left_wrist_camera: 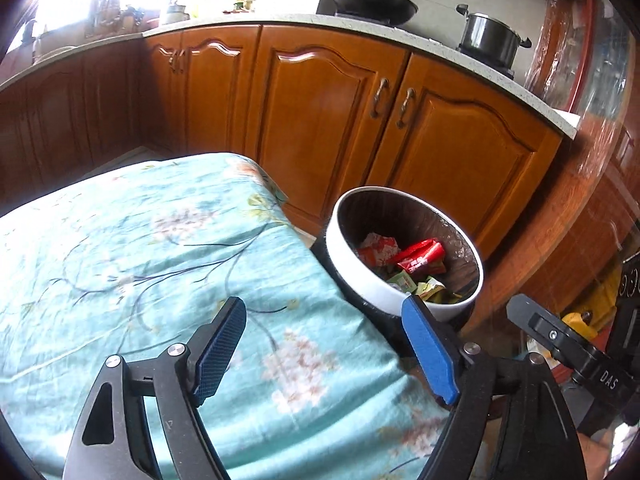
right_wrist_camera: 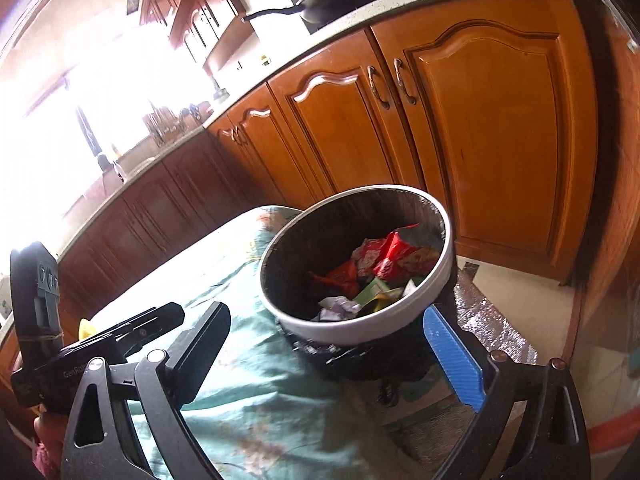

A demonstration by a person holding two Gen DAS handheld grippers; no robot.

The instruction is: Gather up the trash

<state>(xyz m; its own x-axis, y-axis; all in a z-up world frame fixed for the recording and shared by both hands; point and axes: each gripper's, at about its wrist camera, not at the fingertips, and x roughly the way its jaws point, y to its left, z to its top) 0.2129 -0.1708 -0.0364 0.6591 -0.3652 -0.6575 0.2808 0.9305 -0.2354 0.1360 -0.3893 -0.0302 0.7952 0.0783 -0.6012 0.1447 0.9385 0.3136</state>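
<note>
A round white-rimmed trash bin (left_wrist_camera: 362, 274) with a dark liner stands on the floor beside the table; it also shows in the right wrist view (right_wrist_camera: 434, 292). Inside lie red, orange and green wrappers (left_wrist_camera: 420, 258) and crumpled white paper (right_wrist_camera: 338, 306). My left gripper (left_wrist_camera: 324, 312) is open and empty above the table's right edge, near the bin. My right gripper (right_wrist_camera: 324, 316) is open and empty, just in front of the bin's near rim. The table wears a teal floral cloth (left_wrist_camera: 160, 264), with no trash visible on it.
Wooden kitchen cabinets (left_wrist_camera: 320, 100) run behind the table and bin under a pale countertop (left_wrist_camera: 440, 46) with a black wok (left_wrist_camera: 372, 0) and a steel pot (left_wrist_camera: 490, 36). The other gripper's body shows at the right edge (left_wrist_camera: 572, 356) and the left edge (right_wrist_camera: 80, 356).
</note>
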